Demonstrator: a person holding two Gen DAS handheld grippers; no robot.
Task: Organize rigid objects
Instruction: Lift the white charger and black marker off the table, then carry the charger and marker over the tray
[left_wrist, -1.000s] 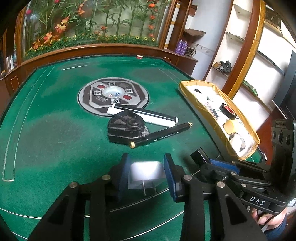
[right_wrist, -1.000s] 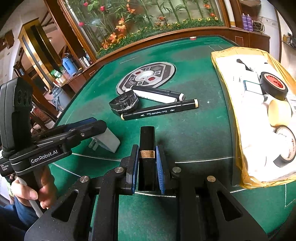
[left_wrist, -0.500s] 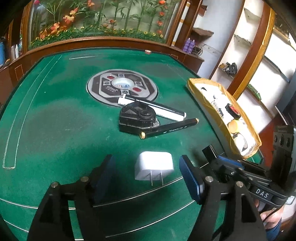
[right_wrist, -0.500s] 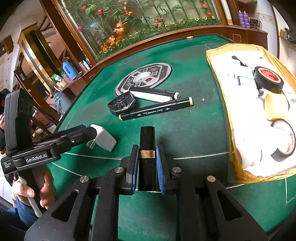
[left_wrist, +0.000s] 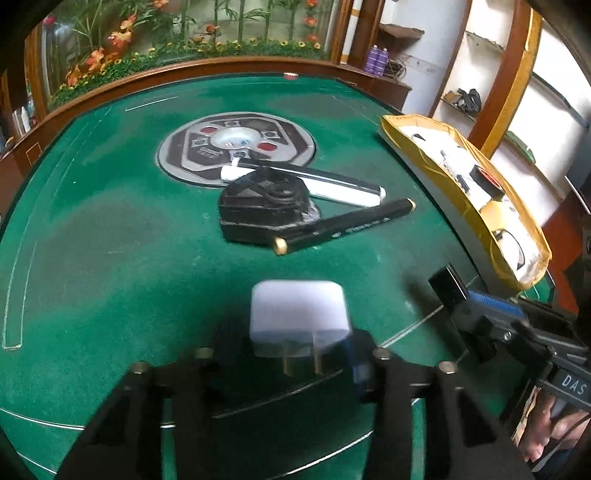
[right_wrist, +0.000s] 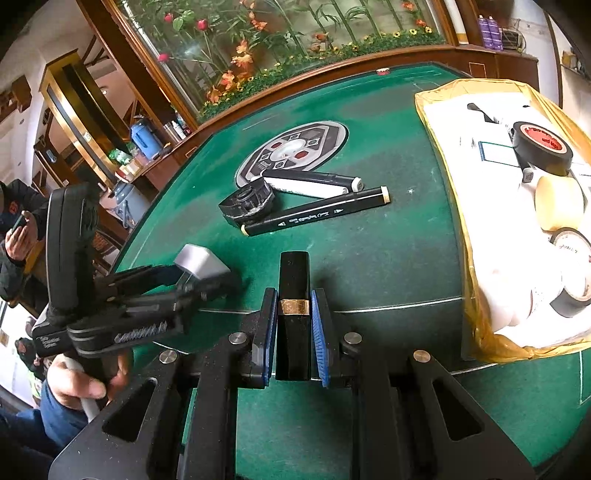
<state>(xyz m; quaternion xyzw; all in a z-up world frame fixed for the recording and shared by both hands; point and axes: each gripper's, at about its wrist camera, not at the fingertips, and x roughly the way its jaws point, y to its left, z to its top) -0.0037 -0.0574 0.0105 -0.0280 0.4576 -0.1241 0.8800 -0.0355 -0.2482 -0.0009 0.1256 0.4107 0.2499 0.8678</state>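
Closing left hand-held gripper (left_wrist: 295, 354) around white plug adapter (left_wrist: 298, 314) | right hand-held gripper (right_wrist: 294, 332) clamps black gold-banded case (right_wrist: 293, 288)

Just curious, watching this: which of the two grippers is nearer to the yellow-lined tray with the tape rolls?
The right. The right gripper, clamped on a black bar, sits just beside the yellow-lined tray. The left gripper, closing around a white plug adapter, is farther away.

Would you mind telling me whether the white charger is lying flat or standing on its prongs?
Lying flat: the white charger rests on the green table, prongs pointing level toward the left gripper.
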